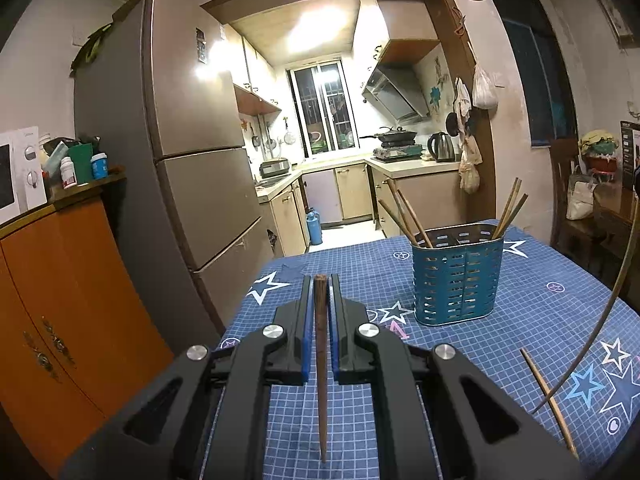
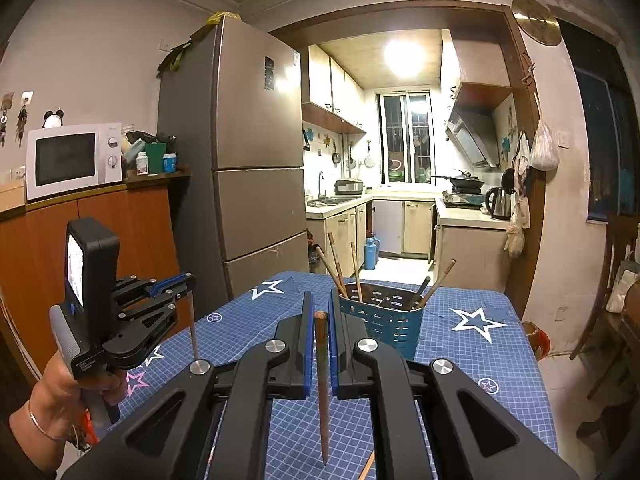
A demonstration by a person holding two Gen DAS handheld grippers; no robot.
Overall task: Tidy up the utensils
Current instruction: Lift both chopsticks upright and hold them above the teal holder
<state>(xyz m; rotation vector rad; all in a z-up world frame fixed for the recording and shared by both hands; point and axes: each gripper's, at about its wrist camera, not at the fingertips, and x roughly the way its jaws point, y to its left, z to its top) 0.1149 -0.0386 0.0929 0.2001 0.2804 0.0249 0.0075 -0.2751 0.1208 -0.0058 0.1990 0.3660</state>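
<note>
In the left wrist view my left gripper [image 1: 320,282] is shut on a dark brown chopstick [image 1: 321,360] that runs back between the blue pads. A blue slotted utensil holder [image 1: 458,276] stands ahead to the right on the star-patterned tablecloth [image 1: 360,264], with several chopsticks leaning in it. My right gripper [image 2: 319,300] is likewise shut on a brown chopstick [image 2: 322,380], just short of the holder [image 2: 384,322]. The left gripper [image 2: 188,282] shows at the left in a hand, its chopstick [image 2: 193,328] hanging down. One loose chopstick [image 1: 548,400] lies on the cloth.
A tall fridge [image 2: 256,160] and an orange cabinet [image 1: 72,300] with a microwave [image 2: 68,160] stand left of the table. A wooden chair [image 2: 612,300] is at the right. A thin dark stick [image 1: 600,320] crosses the right edge. The kitchen doorway lies beyond the table's far edge.
</note>
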